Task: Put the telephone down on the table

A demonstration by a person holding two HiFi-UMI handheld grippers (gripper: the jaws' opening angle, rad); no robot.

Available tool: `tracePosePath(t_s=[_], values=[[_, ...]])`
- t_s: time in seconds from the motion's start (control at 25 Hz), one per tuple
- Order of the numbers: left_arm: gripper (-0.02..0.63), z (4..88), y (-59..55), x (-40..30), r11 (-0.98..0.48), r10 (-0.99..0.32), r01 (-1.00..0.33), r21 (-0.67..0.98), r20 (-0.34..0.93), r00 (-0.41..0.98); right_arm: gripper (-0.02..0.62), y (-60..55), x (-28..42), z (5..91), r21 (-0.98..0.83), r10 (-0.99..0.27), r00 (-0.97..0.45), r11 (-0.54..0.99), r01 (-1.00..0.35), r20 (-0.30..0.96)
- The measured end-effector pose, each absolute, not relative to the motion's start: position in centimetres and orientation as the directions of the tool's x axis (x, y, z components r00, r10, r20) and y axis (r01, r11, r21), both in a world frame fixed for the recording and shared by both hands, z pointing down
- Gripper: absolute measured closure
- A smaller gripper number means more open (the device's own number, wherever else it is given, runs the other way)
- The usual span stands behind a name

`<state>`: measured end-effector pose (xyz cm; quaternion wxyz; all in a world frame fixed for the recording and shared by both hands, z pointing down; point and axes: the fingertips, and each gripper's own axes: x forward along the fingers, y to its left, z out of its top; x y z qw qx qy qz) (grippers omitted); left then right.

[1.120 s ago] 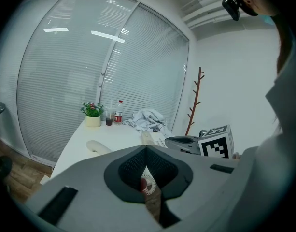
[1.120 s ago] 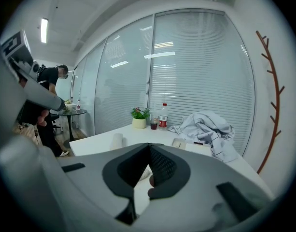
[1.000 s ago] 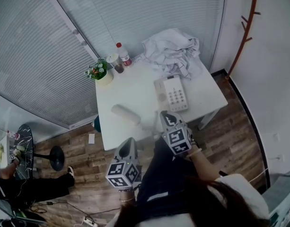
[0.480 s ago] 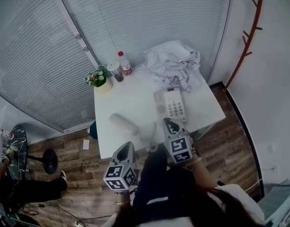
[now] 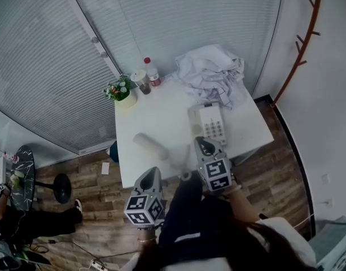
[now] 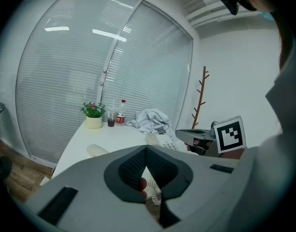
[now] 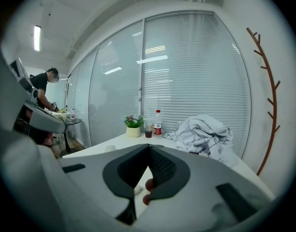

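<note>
Head view: telephone lying on white table.
Left tool, right tool: jaws together, empty, at table's near edge.

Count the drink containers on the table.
2: a red-capped bottle and a cup side by side at the far edge, beside the potted plant. The cloth may hide more.

Before me a white rectangular table stands on a dark wood-plank floor against glass walls with shut pale blinds, with a rust-brown branching coat stand by a plain white wall.
</note>
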<state>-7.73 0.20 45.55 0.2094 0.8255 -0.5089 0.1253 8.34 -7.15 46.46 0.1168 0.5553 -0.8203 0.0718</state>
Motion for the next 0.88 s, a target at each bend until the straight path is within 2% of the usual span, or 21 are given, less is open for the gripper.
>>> tracePosePath(t_s=[0.24,0.44,0.88], values=[[0.606,45.4,0.3,-8.3,-0.374,-0.798,-0.901,0.218,0.419,0.433,0.598,-7.4,7.5,46.6,0.091,-0.896,-0.348,0.385,-0.919,0.275],[0.607,45.7,1.4,-8.8,-0.359,-0.795,-0.909,0.214,0.44,0.418,0.598,-7.6,7.8,46.7,0.063,-0.906,-0.312,0.343,-0.937,0.287],[0.607,46.0,2.6,-9.9,-0.343,-0.805,-0.917,0.204,0.44,0.399,0.598,-6.5,6.9,47.0,0.051,-0.903,-0.325,0.352,-0.935,0.281]])
